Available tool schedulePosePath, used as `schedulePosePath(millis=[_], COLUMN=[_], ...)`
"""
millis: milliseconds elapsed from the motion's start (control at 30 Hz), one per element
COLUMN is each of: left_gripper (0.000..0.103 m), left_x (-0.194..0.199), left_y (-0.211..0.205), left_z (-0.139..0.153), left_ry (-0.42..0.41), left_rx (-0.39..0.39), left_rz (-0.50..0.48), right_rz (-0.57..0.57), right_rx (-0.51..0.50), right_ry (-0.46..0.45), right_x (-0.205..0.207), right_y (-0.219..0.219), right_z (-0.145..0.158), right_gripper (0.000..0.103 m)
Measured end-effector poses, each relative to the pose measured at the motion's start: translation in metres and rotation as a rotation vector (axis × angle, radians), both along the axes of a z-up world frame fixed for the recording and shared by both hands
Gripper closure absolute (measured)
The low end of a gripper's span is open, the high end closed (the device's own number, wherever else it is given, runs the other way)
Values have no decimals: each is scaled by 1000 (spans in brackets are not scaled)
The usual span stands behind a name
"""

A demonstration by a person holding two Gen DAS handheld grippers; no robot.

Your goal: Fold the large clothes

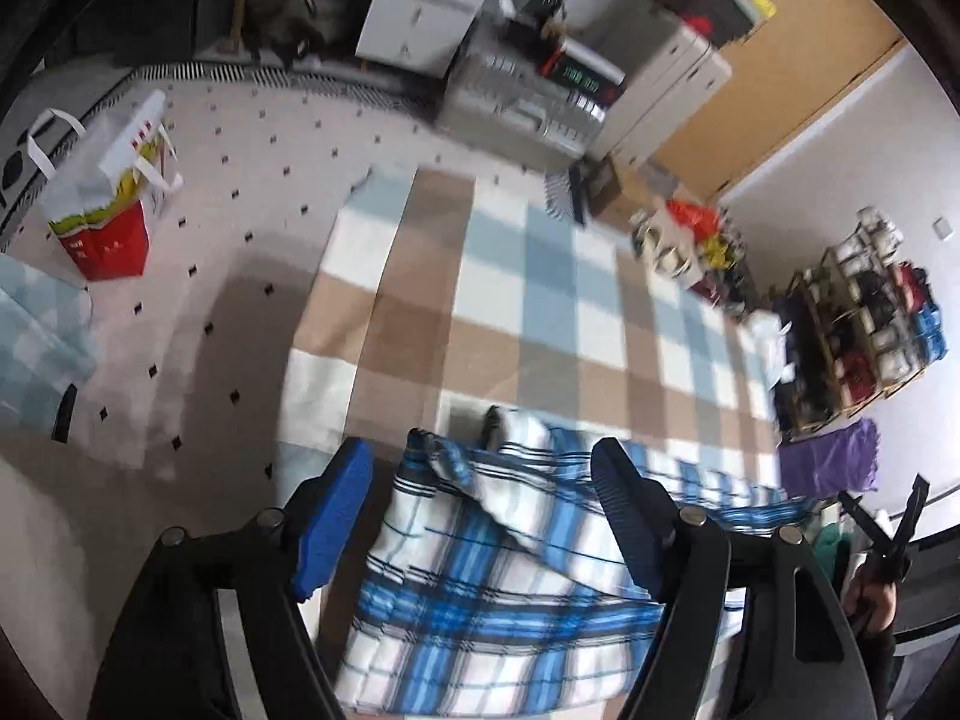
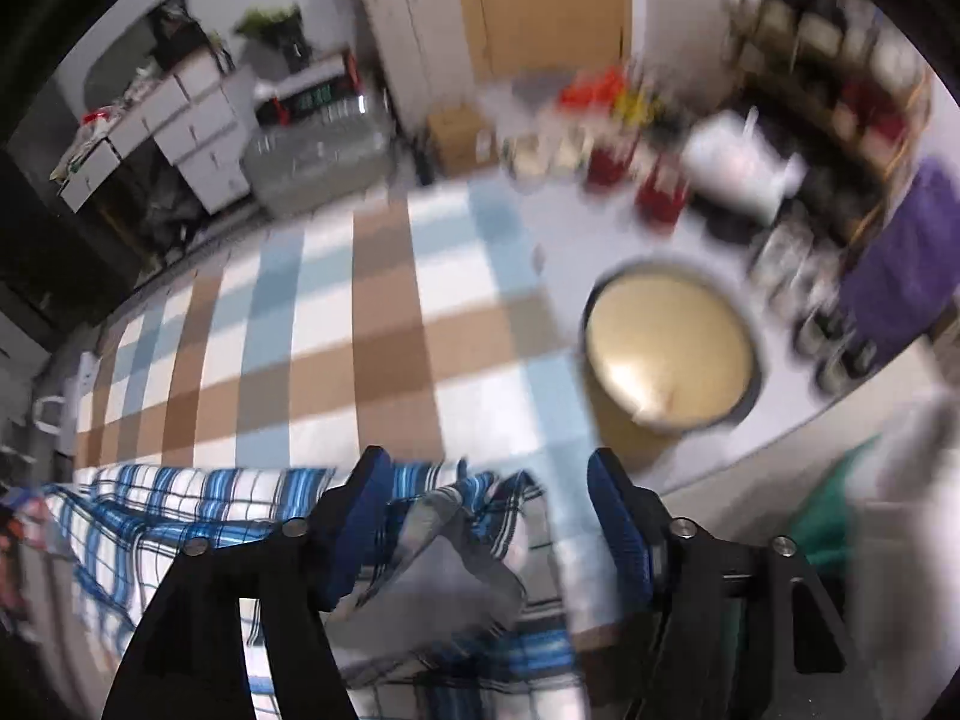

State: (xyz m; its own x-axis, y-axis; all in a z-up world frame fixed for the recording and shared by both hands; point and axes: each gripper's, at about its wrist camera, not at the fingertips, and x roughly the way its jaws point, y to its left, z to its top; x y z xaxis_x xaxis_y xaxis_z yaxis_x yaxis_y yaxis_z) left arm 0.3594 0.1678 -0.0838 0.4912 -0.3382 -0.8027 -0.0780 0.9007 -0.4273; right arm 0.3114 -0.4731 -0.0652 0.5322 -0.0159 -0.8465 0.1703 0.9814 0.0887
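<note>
Step looks like mid-fold, grippers between grasps. Blue plaid shirt [image 1: 480,588] lies bunched at 6 o'clock in both views, on the brown/blue checked cover [image 1: 510,300], a thick folded edge toward 12.

Left gripper [image 1: 483,516]: jaws wide apart, straddling the shirt's folded edge, apparently above it, gripping nothing.

Right gripper [image 2: 489,522]: jaws also wide apart, over a crumpled grey-lined part, possibly collar; nothing pinched. Heavy blur, contact can't be confirmed.

Both point roughly toward 12, tilted down at the cloth. Round tub [image 2: 666,348] sits at 2 o'clock in the right view, apart from the shirt.

Next, my read: drop both onto the edge, close, carry it over evenly.
</note>
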Motion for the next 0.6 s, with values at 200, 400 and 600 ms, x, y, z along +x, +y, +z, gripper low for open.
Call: schedulePosePath(millis=[200, 400, 600], left_gripper=[25, 25, 25], left_x=[-37, -69, -69], left_y=[-62, -175, -236], left_z=[16, -33, -49], left_ry=[-17, 106, 75], left_rx=[88, 266, 452], left_rz=[-213, -509, -659], right_rz=[286, 631, 741], right_rx=[-102, -187, -230], right_ry=[-107, -50, 19], right_x=[-48, -90, -85], right_y=[67, 150, 185], right_z=[35, -7, -51], right_gripper=[16, 16, 17])
